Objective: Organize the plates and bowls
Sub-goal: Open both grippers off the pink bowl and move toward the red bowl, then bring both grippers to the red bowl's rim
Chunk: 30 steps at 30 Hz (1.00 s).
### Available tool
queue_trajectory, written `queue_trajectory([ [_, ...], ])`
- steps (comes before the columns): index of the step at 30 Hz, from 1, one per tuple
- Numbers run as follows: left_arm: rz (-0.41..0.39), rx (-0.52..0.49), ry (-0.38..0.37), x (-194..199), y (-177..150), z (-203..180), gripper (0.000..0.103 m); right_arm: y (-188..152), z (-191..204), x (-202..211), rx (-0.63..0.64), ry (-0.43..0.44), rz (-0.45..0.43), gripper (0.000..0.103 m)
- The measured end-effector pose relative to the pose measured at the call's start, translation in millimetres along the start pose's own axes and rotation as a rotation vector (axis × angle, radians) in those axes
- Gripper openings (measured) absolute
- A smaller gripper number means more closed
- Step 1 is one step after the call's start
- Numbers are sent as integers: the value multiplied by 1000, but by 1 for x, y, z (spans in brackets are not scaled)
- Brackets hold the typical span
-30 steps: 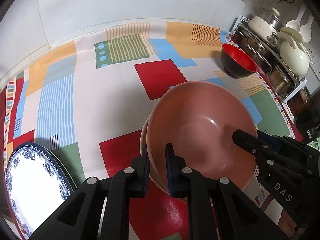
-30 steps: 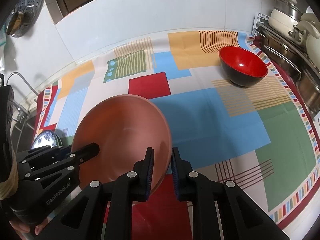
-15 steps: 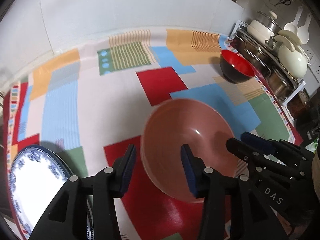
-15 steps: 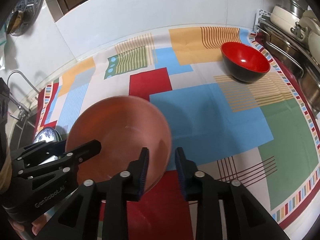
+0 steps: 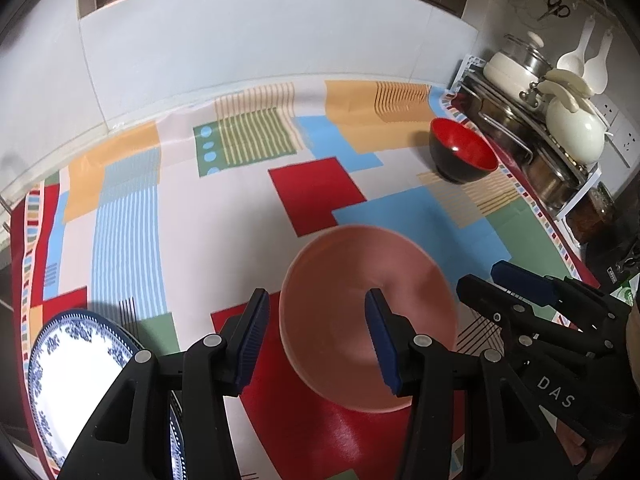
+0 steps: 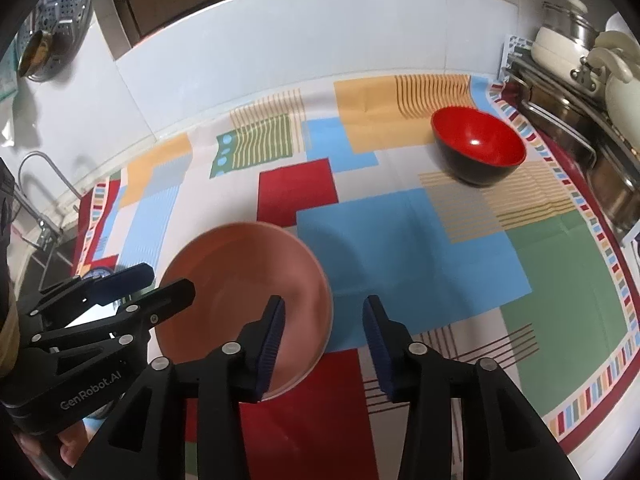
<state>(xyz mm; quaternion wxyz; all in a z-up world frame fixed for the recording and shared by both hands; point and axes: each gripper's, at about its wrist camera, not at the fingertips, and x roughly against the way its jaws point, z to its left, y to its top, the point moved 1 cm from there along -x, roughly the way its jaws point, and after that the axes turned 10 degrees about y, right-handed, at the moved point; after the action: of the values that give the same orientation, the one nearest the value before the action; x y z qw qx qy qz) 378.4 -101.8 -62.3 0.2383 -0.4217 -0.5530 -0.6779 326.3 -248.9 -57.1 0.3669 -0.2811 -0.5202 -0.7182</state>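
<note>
The cloth (image 6: 560, 300), a patchwork of coloured blocks, covers the whole counter and carries everything else. At its 3 o'clock edge a rack (image 5: 576, 196) holds steel pots and a cream kettle; what is inside them cannot be seen.

The pink bowl (image 5: 360, 300) sits near the middle of the cloth, at about 6 o'clock in the left view, upright and empty. It looks like glazed ceramic or melamine: stiff, smooth, probably slippery, likely to chip if dropped. I would pinch its rim, one finger inside and one outside, at the near edge.

The plate (image 5: 76, 368), white with blue flowers, lies at 8 o'clock, well apart from the pink bowl, nothing on it. It seems brittle too, and flat to the cloth, so only the raised rim offers a hold.

The red bowl (image 6: 478, 148), black outside, stands at 2 o'clock near the rack, empty, and looks light.

The left claw (image 5: 316, 344) is spread wide, holding nothing, over the pink bowl's near rim. The right claw (image 6: 324, 340) is likewise wide apart and empty, just beside that bowl's right edge.
</note>
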Motion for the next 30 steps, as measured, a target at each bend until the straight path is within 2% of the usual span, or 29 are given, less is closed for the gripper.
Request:
queue_trajectory([
  [4,-32,-27,-2,6,10,-8,53,5,-5,10,-1,-20,-36,43],
  [7,-52,-53,-13,9,19,-16,53,10,-11,19,-13,-33,-71,50],
  [22,-145,-150,-54,20,69,-64,53,40,-57,57,-67,-115,-209,50],
  [30,-145,-193,-69,11,98,-88,53,58,-78,64,-80,-143,-247,50],
])
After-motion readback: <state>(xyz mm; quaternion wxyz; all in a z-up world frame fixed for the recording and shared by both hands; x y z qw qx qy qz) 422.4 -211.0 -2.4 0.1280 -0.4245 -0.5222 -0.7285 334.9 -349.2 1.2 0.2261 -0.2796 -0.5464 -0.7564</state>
